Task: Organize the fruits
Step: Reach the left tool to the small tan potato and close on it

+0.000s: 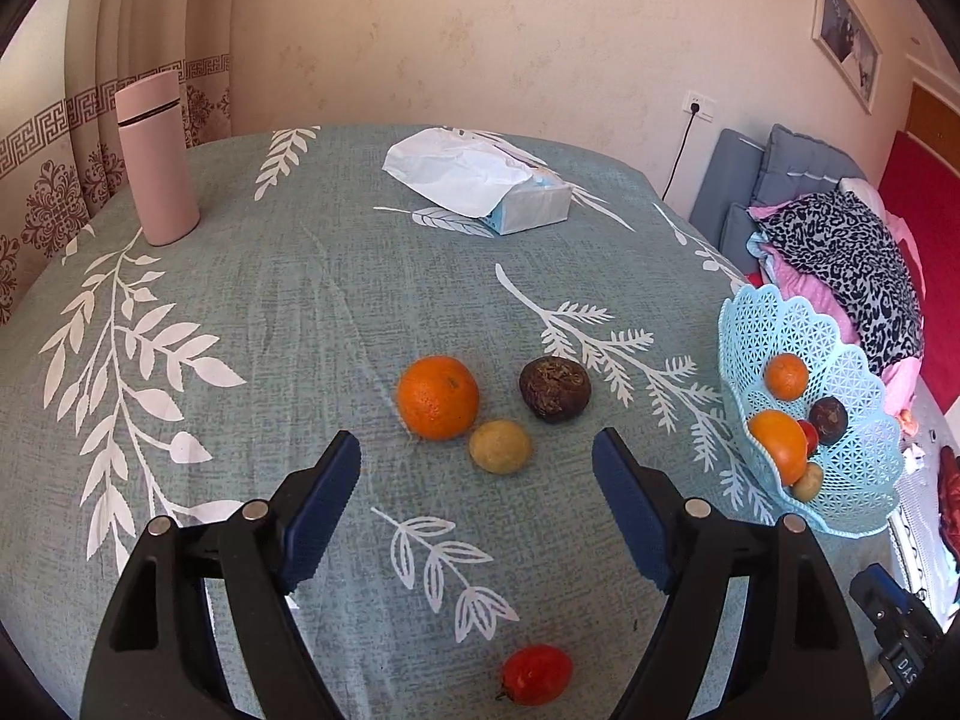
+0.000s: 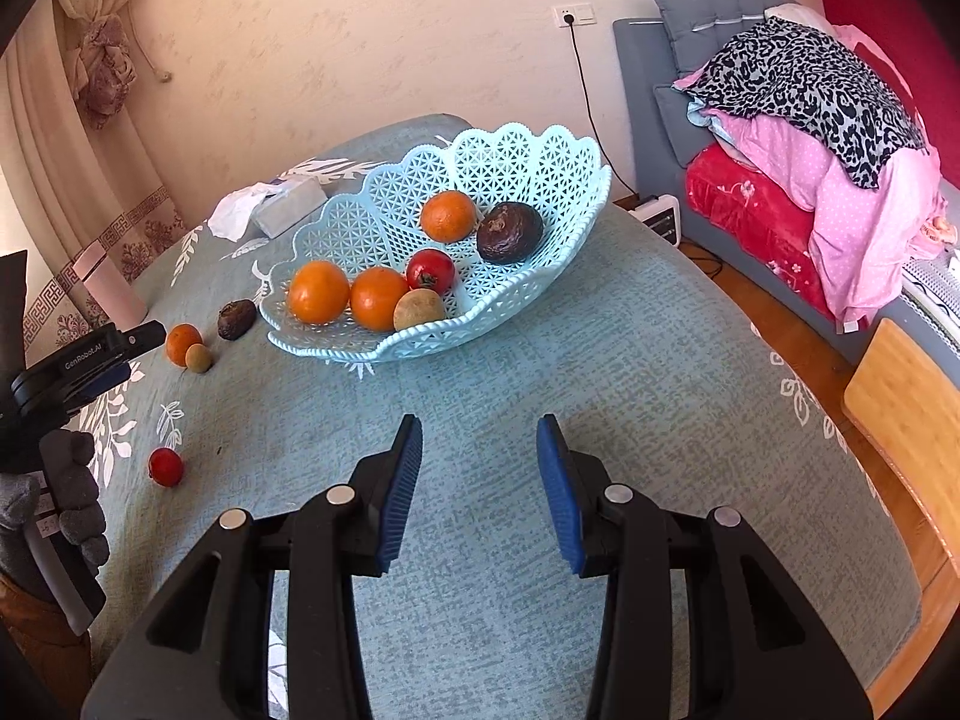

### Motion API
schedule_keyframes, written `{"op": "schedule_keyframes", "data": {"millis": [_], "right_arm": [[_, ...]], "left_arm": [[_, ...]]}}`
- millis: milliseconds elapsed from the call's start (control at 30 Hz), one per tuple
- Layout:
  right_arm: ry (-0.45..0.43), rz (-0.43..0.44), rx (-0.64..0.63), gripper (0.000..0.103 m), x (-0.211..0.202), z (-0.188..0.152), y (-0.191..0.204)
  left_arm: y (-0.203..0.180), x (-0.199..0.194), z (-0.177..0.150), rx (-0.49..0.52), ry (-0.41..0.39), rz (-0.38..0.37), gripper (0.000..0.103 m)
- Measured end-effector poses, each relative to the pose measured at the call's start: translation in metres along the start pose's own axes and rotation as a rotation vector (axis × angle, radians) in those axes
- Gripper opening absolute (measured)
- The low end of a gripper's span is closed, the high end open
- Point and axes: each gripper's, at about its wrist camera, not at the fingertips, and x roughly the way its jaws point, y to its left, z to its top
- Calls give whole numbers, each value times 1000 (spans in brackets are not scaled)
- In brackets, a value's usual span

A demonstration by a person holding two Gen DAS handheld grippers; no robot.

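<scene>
A light blue lattice basket (image 2: 528,138) (image 1: 750,330) holds several fruits: oranges, a red tomato, a dark wrinkled fruit and a tan one. Loose on the tablecloth lie an orange (image 1: 438,397) (image 2: 183,343), a tan round fruit (image 1: 500,446) (image 2: 198,357), a dark wrinkled fruit (image 1: 555,389) (image 2: 236,318) and a red tomato (image 1: 535,674) (image 2: 165,467). My left gripper (image 1: 477,450) is open and empty, just in front of the tan fruit. My right gripper (image 2: 480,435) is open and empty, over bare cloth in front of the basket.
A pink flask (image 1: 157,159) stands at the far left of the table. A tissue pack (image 1: 480,180) lies at the back. A sofa with piled bedding (image 2: 810,120) and a wooden chair (image 2: 906,408) are beyond the table's right edge.
</scene>
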Motion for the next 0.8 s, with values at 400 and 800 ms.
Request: {"op": "schedule_keyframes", "data": {"millis": [400, 800], "right_arm": [[8, -12, -22, 41, 2, -1, 7], [19, -28, -52, 41, 8, -2, 19]], "left_arm": [[-7, 41, 7, 29, 100, -7, 61], [1, 52, 3, -2, 127, -48, 29]]}}
